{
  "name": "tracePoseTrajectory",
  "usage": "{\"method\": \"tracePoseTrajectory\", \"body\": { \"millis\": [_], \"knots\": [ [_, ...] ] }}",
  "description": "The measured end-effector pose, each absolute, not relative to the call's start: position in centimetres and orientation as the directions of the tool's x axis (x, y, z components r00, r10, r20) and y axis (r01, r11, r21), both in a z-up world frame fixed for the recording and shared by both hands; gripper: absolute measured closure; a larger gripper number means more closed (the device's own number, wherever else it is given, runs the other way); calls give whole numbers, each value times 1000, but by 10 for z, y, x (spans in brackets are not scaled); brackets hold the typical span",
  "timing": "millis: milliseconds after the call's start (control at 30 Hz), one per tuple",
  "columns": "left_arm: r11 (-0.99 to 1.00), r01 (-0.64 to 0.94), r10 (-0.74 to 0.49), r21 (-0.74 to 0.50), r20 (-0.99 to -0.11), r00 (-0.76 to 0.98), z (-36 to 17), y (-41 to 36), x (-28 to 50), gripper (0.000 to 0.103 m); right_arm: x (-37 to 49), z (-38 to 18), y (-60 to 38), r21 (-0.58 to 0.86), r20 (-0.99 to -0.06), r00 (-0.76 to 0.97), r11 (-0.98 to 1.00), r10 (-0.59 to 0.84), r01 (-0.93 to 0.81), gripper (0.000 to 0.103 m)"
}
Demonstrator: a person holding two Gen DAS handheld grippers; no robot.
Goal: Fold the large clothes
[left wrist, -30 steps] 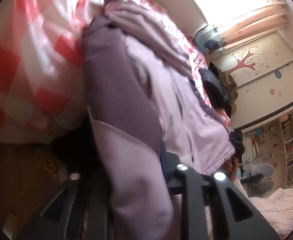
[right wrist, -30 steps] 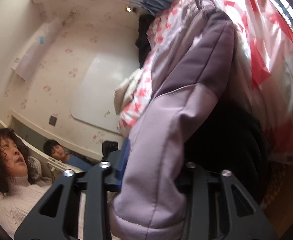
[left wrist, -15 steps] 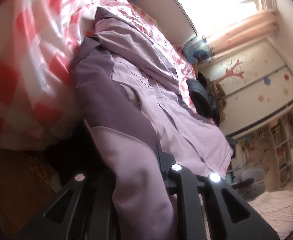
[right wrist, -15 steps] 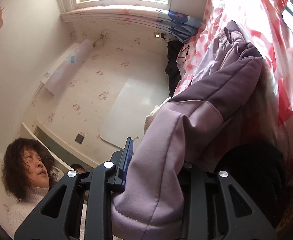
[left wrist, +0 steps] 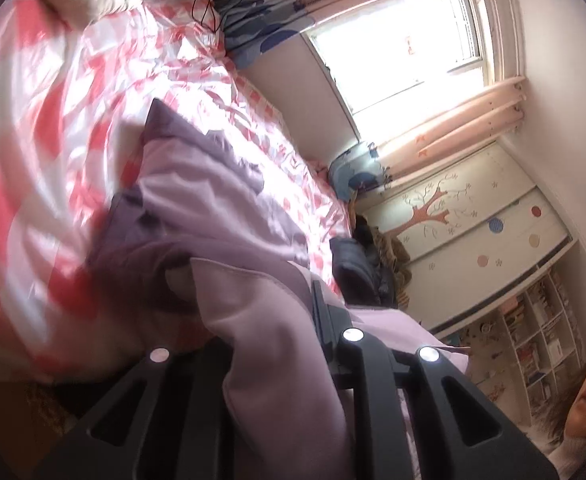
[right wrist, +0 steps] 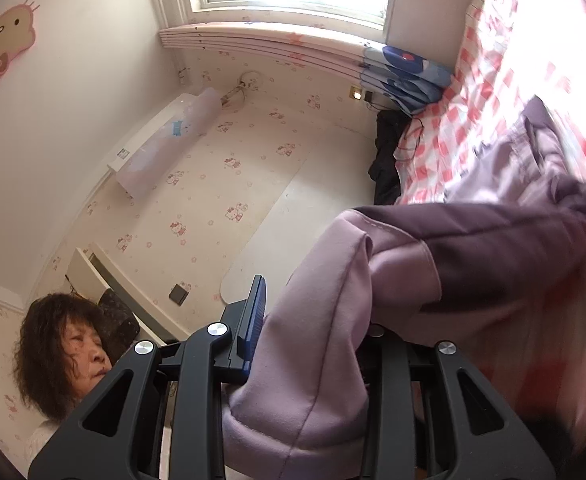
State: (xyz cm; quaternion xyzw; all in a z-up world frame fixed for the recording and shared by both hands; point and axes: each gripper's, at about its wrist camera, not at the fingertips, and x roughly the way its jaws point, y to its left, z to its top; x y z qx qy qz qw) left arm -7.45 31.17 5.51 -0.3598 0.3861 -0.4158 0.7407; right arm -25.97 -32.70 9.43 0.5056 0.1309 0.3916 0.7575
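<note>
Your left gripper (left wrist: pixel 273 320) is clamped tight on a pale lilac sleeve end of the jacket (left wrist: pixel 213 200), the cloth bunched between the jaws and draping back over the black frame toward you. Beyond its tips the jacket's lilac and dark purple panels lie spread on the bedcover (left wrist: pixel 53 120), a red-and-white checked sheet that runs away ahead and to the left of the tongs. Off to the right of the tongs, past the jacket, a dark bundle of clothes (left wrist: pixel 357 276) sits at the bed's far edge, with a wardrobe (left wrist: pixel 493 224) bearing a tree motif behind it.

Your right gripper (right wrist: pixel 313 320) is closed on a thick fold of the same jacket; the lilac cuff hangs down between the jaws, and the blue pad (right wrist: pixel 253 320) of the left finger presses against it. The other pad is hidden by the cloth, so it probably grips from that side too. From these tongs the dark purple sleeve stretches up and to the right, back to the bedcover.
</note>
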Motion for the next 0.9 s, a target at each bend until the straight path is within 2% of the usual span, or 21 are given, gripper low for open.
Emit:
{"method": "tracePoseTrajectory", "body": {
  "millis": [200,467,567,633,733,800,900],
  "knots": [
    [383,307,-874,-872,-234,425,78,296,5,87,-188,121,-345,873,213,698,188,684,-451,74],
    [383,229,-838,-895,-233,493,84,262,120,87,-59,134,-371,923,106,779,229,618,-308,74],
    [416,160,-805,-895,-281,522,64,245,163,86,-9,115,-380,946,28,808,246,588,-211,74],
    [455,91,-776,-886,-344,528,41,234,190,86,18,96,-387,960,-36,822,248,568,-130,73],
    [517,-31,-728,-855,-459,509,-6,220,219,84,56,56,-393,962,-179,824,272,538,31,72],
    [515,-93,-716,-852,-487,501,-37,216,230,81,73,22,-396,958,-256,810,248,528,141,71],
    [470,-165,-725,-867,-486,489,-68,216,239,77,87,-13,-403,965,-260,797,162,545,204,66]
  ]
}}
